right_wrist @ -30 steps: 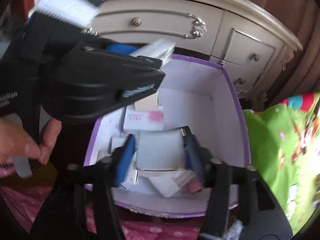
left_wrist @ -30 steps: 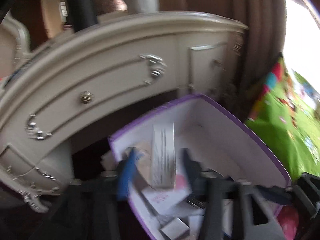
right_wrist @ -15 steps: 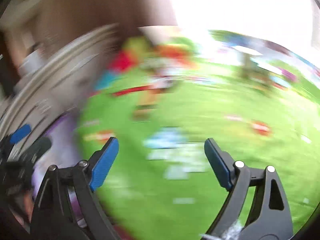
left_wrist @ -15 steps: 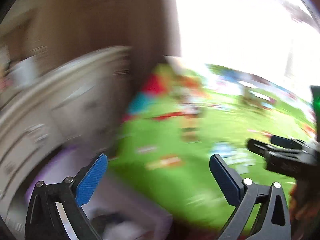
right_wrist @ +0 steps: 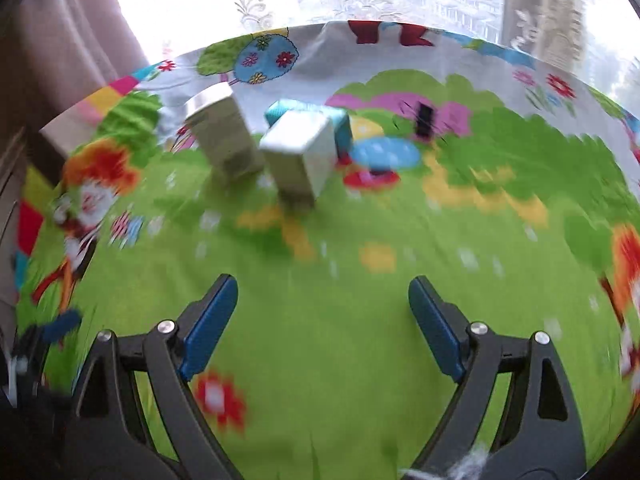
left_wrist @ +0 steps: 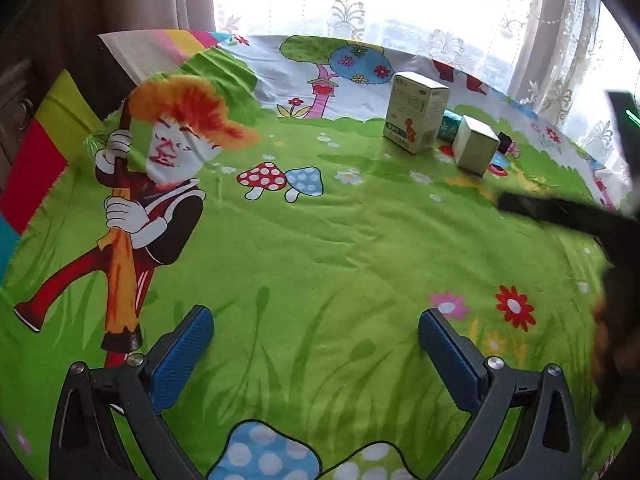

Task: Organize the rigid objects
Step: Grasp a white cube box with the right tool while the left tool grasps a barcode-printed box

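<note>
— While both grippers are hanging over the green sheet (left_wrist: 320,240), what are they holding?
— Nothing. The left gripper (left_wrist: 316,356) and right gripper (right_wrist: 320,328) are standing wide. The tall box (left_wrist: 414,118) and small box (left_wrist: 476,150) are sitting at one o'clock.

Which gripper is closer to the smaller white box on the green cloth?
Right. The right gripper has the smaller white box just ahead, slightly left. The left gripper is farther back, with the box ahead to its right.
</note>
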{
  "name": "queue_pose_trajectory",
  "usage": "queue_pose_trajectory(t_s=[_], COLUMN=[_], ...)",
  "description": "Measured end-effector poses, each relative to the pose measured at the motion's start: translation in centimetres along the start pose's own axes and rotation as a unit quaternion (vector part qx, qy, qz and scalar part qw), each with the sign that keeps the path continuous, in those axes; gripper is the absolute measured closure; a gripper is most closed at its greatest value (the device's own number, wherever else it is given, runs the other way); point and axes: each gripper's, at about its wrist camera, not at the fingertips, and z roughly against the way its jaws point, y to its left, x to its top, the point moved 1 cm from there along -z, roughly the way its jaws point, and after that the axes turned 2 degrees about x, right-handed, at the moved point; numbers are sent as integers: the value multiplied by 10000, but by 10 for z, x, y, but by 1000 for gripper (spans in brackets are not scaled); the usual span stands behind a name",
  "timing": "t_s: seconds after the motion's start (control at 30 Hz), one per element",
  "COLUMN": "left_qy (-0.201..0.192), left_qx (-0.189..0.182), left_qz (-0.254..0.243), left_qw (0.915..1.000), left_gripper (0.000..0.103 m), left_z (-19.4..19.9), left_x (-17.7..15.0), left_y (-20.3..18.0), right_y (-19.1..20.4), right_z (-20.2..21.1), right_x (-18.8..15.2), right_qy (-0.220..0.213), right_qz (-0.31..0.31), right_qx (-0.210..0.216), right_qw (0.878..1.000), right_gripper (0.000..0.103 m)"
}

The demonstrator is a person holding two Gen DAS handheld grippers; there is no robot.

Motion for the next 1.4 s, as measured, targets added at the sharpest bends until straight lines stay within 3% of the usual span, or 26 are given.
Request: queue_pose_trajectory(t_s=[0.27, 0.33, 0.37, 0.4, 0.57, 0.7, 0.8, 0.9, 0.97, 1.07, 1.23, 1.33, 1.4], left_qy=[-14, -27, -32, -37, -13, 47, 121, 391, 446, 461, 28, -349, -397], left_qx=[23, 1, -4, -7, 60, 206, 256, 155, -62, -2, -254, -50, 268], left_qz=[29, 67, 82, 93, 64, -38, 17, 104, 184, 300, 761, 870, 846], left_qw=[10000, 10000, 10000, 9999, 10000, 9998, 9996, 9991, 9988, 9985, 9968, 9956, 9953], left_gripper=[0, 0, 0, 0, 0, 0, 0, 0, 0, 0, 0, 0, 0], left_z=[-2, -2, -2, -1, -2, -4, -4, -12, -21, -46, -70, -76, -87], left_x=[5, 6, 6, 6, 6, 6, 7, 22, 41, 75, 124, 144, 154], left_y=[1, 2, 3, 3, 1, -3, -4, -10, -18, -36, -68, -85, -91], right_y=[14, 12, 9, 5, -19, -36, -48, -44, -37, -23, -33, -30, -31], right_z=[-48, -44, -39, -33, 9, 38, 45, 39, 39, 41, 41, 41, 41], right_x=[54, 50, 46, 41, -6, -45, -53, -46, -48, -55, -53, -53, -52], right_qy=[-69, -136, -194, -181, -52, -202, -206, -206, -209, -207, -190, -193, -191], right_qz=[8, 173, 261, 351, 750, 1048, 931, 849, 963, 1324, 1157, 1226, 1209], right_qx=[-294, -299, -327, -348, 96, 490, 682, 616, 379, -61, 121, 18, 31], right_qw=[9995, 9993, 9989, 9986, 9971, 9931, 9931, 9943, 9944, 9910, 9930, 9923, 9925], right_gripper=[11, 36, 64, 65, 65, 65, 65, 65, 64, 65, 64, 64, 64])
